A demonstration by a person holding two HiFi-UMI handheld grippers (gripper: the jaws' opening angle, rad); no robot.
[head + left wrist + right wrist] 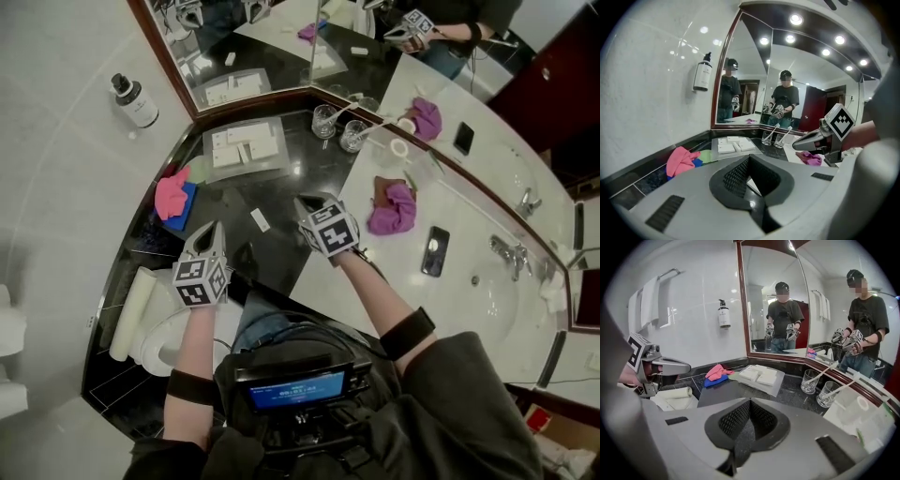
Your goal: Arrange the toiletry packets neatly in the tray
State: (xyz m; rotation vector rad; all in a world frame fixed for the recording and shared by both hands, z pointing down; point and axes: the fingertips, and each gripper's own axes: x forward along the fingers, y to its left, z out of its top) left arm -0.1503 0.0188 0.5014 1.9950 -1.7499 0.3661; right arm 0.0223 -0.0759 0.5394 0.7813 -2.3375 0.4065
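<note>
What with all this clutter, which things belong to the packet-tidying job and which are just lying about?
Job: tray, packets in it, loose packet.
Lying about: pink cloth, purple cloth, glasses, phone, soap bottle, rolled towel.

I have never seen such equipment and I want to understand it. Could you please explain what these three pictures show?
There is no robot here: a person holds a two-jaw gripper in each hand. The head view looks down from the person's head. The other two views come from cameras riding on the left gripper and the right gripper, looking along their jaws. On the counter are a tray with white packets, one loose packet, two glasses, a pink cloth and a purple cloth. Both grippers are shut and hold nothing.
</note>
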